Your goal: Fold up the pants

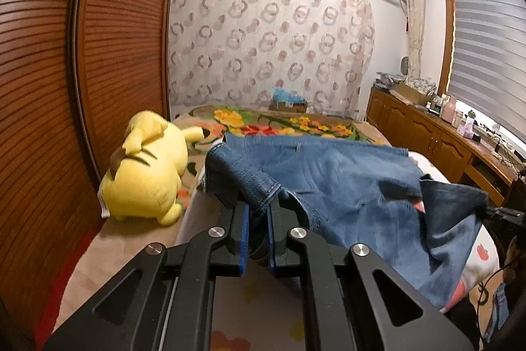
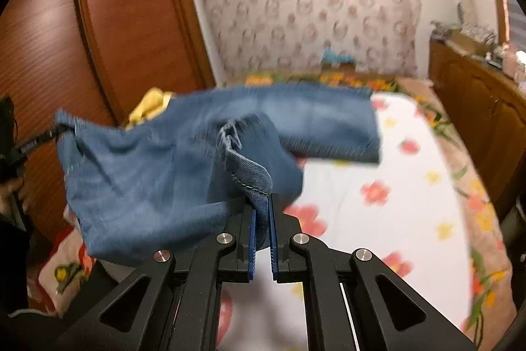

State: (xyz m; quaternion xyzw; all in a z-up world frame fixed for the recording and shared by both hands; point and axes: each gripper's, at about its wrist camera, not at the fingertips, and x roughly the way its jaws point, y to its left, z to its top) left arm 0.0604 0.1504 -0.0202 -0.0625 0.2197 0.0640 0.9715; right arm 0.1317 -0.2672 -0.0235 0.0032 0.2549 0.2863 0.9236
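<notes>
At lower centre of the left wrist view: left gripper, blue-padded fingers pressed onto a hemmed fold of the blue denim pants. Cloth raised off the bed, draped from frame centre toward the lower right, darker inner face showing at right. Left of the pants, resting on the bed: yellow plush toy, close to the cloth, contact not determinable. Behind, at left: brown louvred wardrobe. At right: wooden cabinet below a window blind.

At lower centre of the right wrist view: right gripper, fingers clamped onto a stitched hem of the same pants. Picture blurred. Denim hanging above the floral bedsheet, one leg stretched toward right of centre. At the left edge: second black gripper tip pinching the far cloth corner.
</notes>
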